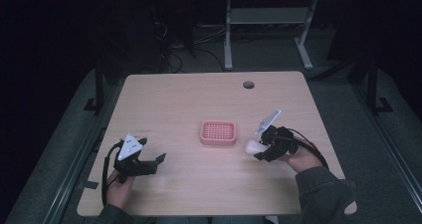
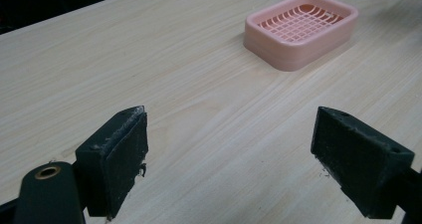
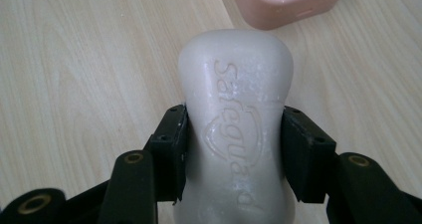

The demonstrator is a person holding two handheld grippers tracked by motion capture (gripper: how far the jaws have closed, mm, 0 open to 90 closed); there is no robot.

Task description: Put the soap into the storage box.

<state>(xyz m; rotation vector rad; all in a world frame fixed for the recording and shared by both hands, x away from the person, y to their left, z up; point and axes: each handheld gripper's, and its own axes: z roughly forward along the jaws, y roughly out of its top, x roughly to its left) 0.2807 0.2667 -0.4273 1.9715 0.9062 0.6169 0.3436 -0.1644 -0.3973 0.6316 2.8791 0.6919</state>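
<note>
A white bar of soap [image 3: 234,114] with raised lettering is clamped at its narrow waist, and my right gripper [image 3: 233,149] is shut on it. In the high view the soap [image 1: 253,146] sits just above the table, right of the pink slotted soap dish [image 1: 218,132]. The dish's corner [image 3: 293,2] lies beyond the soap's far end. My left gripper [image 1: 160,159] is at the table's front left, open, with nothing between its jaws. The dish [image 2: 301,29] lies ahead of it and to the right.
The wooden table [image 1: 189,99] has a round cable hole [image 1: 248,84] near its far edge. A second desk's metal legs [image 1: 228,35] stand on the dark floor behind. Bare wood [image 2: 149,59] lies between the left gripper and the dish.
</note>
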